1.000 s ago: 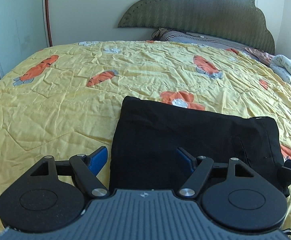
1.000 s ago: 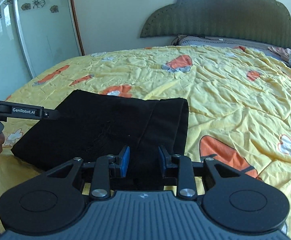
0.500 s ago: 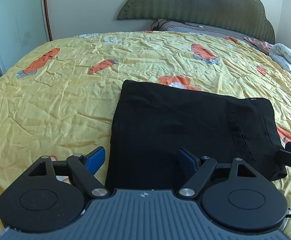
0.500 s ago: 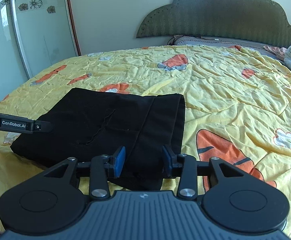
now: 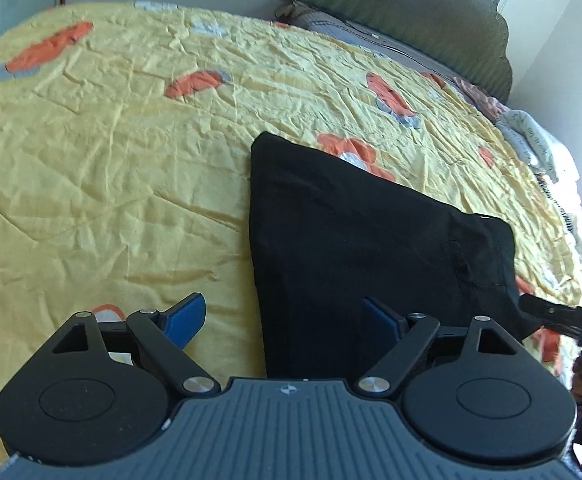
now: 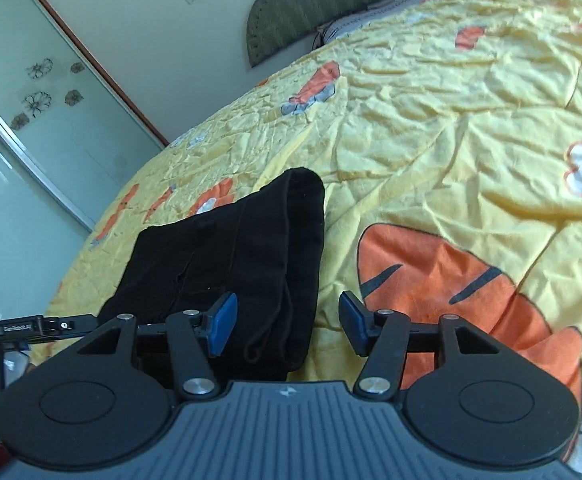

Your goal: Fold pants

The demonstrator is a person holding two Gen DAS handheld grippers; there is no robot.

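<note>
The black pants point(image 5: 363, 240) lie folded into a flat rectangle on the yellow bedspread point(image 5: 111, 168). They also show in the right wrist view point(image 6: 231, 264), with the waistband end and a drawstring nearest the camera. My left gripper point(image 5: 283, 318) is open and empty, its fingers straddling the near left edge of the pants. My right gripper point(image 6: 287, 326) is open and empty, its fingers straddling the near right corner of the pants. Each gripper shows at the edge of the other's view.
The bedspread point(image 6: 451, 120) has orange carrot and flower prints. A green padded headboard point(image 5: 391, 4) and pillows stand at the far end. Bundled cloth point(image 5: 531, 140) lies at the bed's right side. A glass wardrobe door point(image 6: 31, 128) stands left of the bed.
Both grippers have tilted and drawn back a little from the pants. The right gripper's jaws have opened wider. The pants have not moved.
</note>
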